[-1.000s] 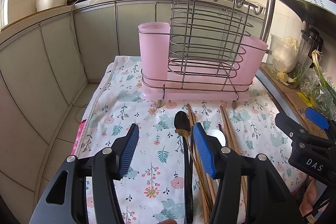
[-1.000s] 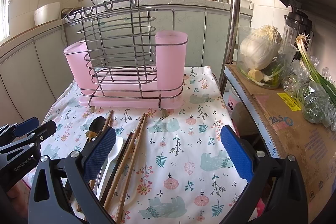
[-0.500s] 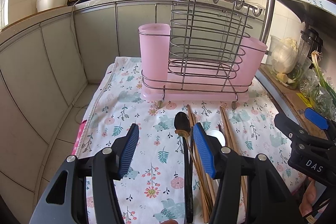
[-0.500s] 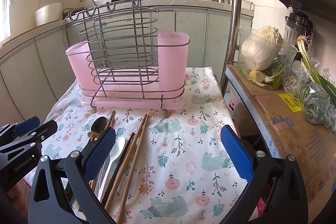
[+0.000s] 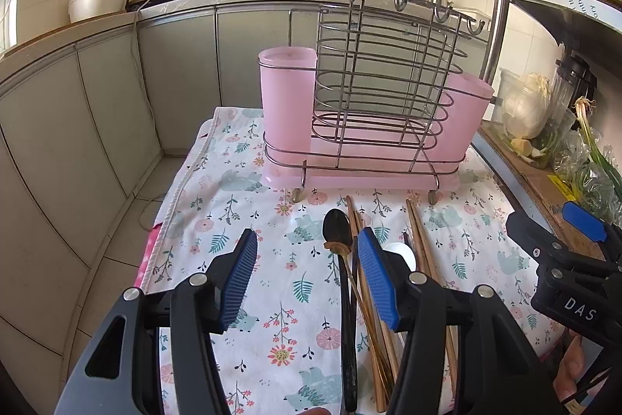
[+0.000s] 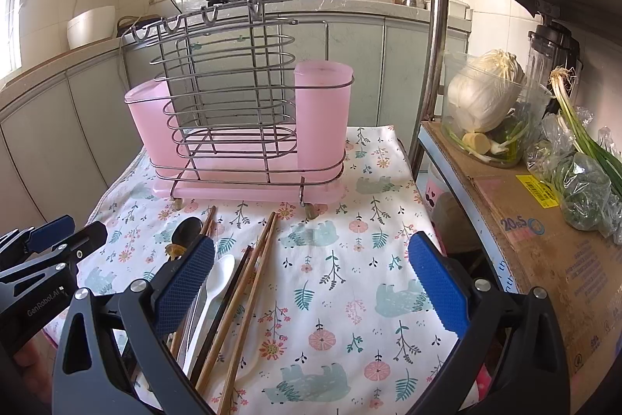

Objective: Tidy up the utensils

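Utensils (image 6: 217,298) loose on cloth; cabbage (image 6: 486,92) clear only right view; both grippers (image 5: 307,275) (image 6: 311,282) spread, empty.

A rack (image 5: 373,111) stands on the table (image 6: 350,282), ahead of both tools. Between rack and tools lie the utensils: a spoon (image 5: 342,259) just inside the left tool's (image 5: 307,275) right finger, chopsticks (image 6: 248,282) beside it, left of the right tool (image 6: 311,282). A shelf (image 6: 544,220) stands right of the table.
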`<state>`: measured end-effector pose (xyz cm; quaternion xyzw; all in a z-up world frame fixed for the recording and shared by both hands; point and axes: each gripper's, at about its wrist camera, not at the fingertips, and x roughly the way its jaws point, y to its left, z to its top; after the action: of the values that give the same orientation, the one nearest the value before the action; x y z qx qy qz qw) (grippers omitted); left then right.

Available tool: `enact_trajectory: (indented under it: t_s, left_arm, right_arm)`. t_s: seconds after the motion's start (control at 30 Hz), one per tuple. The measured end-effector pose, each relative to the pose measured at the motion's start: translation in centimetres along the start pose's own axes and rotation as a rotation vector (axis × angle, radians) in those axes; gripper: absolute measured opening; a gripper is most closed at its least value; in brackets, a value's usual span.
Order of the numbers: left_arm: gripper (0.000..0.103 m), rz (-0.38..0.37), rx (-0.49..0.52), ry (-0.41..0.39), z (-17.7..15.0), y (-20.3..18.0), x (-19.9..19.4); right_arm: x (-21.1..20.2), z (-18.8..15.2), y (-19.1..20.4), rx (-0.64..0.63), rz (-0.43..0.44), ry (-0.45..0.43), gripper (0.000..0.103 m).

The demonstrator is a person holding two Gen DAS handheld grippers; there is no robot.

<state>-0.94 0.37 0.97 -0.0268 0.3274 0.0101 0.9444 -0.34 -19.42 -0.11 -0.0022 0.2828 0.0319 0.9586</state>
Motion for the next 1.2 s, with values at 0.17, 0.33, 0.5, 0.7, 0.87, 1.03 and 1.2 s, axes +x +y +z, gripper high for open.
enact_trajectory:
  t_s: [0.17, 0.33, 0.5, 0.7, 0.87, 1.03, 1.2]
  left_arm:
    - [0.054, 0.001, 0.001, -0.006, -0.03, -0.01, -0.15]
    - [0.054, 0.0, 0.001, -0.01, -0.01, 0.0, -0.26]
    - [0.054, 0.001, 0.001, -0.015, -0.03, 0.01, -0.41]
    - [0.054, 0.0, 0.001, -0.018, 0.01, 0.04, -0.58]
    - [0.054, 0.0, 0.001, -0.019, 0.05, 0.07, -0.64]
    - [0.054, 0.0, 0.0, -0.024, 0.11, 0.1, -0.8]
    - [0.054, 0.0, 0.0, -0.025, 0.16, 0.1, -0.83]
  right_arm:
    - [-0.19, 0.01, 0.06, 0.0, 0.002, -0.005, 0.1]
    - [-0.22, 0.05, 0.09, 0.0, 0.001, -0.005, 0.1]
    - [-0.39, 0.13, 0.21, 0.001, 0.005, -0.01, 0.1]
    - [-0.63, 0.17, 0.23, 0.002, 0.011, -0.017, 0.1]
    - [-0.75, 0.18, 0.19, 0.003, 0.014, -0.02, 0.1]
    - [-0.85, 0.23, 0.23, 0.003, 0.015, -0.026, 0.1]
    - [-0.86, 0.3, 0.2, 0.003, 0.017, -0.028, 0.1]
